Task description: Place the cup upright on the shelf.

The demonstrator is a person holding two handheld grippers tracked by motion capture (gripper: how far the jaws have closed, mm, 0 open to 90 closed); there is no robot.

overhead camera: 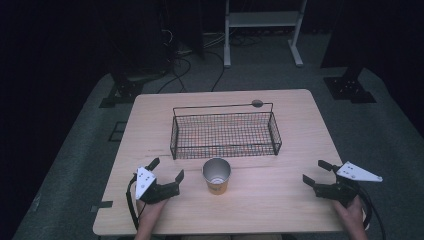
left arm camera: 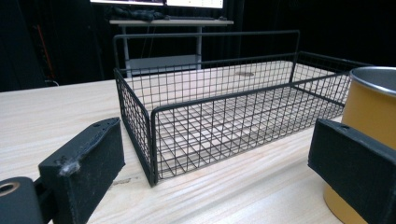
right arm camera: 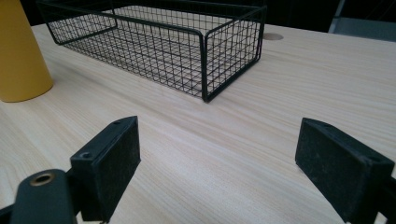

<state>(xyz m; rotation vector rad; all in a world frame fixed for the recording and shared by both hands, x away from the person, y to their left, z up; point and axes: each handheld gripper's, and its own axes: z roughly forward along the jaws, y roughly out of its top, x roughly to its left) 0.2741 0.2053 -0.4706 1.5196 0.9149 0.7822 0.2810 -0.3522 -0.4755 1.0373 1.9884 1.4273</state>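
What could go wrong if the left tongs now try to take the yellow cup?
The cup stands upright and empty, close to the wire basket, so a push from the open left tongs might tip it or knock it against the basket. The right tongs are far off and probably could not steady it.

Dim, dark surroundings; soft shadows

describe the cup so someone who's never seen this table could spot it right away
On the light wooden table, find the black wire basket in the middle. Just in front of its near wall, toward the person, stands the cup, upright and open-topped, between the left tongs and the right tongs. It is the only yellow thing, with a silvery metal inside.
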